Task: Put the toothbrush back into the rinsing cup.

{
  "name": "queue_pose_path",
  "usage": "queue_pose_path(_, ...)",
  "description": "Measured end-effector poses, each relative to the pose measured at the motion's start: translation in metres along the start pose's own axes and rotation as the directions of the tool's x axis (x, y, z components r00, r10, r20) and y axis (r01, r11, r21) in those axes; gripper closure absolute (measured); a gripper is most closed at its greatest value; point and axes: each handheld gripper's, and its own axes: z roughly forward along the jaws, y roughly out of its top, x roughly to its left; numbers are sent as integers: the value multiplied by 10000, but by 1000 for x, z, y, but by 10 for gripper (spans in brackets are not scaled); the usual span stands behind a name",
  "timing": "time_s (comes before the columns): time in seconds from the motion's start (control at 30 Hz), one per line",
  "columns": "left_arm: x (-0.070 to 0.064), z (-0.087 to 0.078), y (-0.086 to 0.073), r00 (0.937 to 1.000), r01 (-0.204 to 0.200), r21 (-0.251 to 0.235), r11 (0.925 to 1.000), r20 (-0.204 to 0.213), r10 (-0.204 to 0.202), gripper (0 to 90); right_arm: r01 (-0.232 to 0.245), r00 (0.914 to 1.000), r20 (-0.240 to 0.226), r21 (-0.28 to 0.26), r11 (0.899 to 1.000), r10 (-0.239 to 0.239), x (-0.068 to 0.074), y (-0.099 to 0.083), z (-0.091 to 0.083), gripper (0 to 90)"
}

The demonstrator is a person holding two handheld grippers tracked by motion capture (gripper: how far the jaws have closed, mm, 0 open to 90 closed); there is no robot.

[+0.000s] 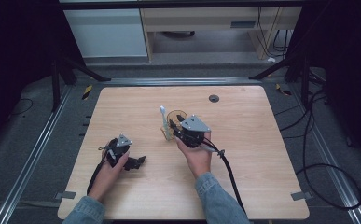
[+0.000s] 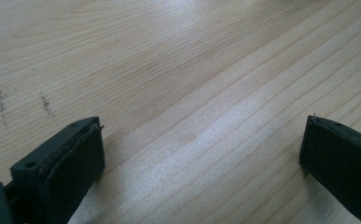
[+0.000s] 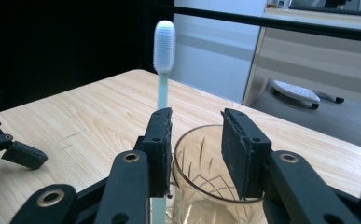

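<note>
Your right gripper [image 3: 194,144] has its jaws a little apart, just above a clear glass [image 3: 201,186] near the middle of the table [image 1: 243,177]. A toothbrush [image 3: 163,51] stands up in the glass, beside one jaw. Your left gripper [image 2: 201,154] rests low on the table, jaws wide open, holding nothing.

No readable text

Nothing legible anywhere — no label, brand, number or sign can be made out on any surface in these views.
</note>
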Motion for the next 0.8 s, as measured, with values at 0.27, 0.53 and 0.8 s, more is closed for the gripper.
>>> queue_pose_path(0.27, 0, 0, 0, 10000, -1, 1, 10000, -7, 1, 0, 86, 9999, 103, 501, 9987, -91, -11, 1, -9, 572)
queue_pose_path(0.53, 0, 0, 0, 10000, 0, 1, 10000, -9, 0, 0, -33, 9997, 254, 1314, 9913, -1, -26, 1, -20, 463)
queue_pose_path(0.8, 0, 0, 0, 10000, 0, 3, 10000, -4, 0, 0, -9, 9996, 292, 1870, 9824, -47, -37, 2, -28, 397)
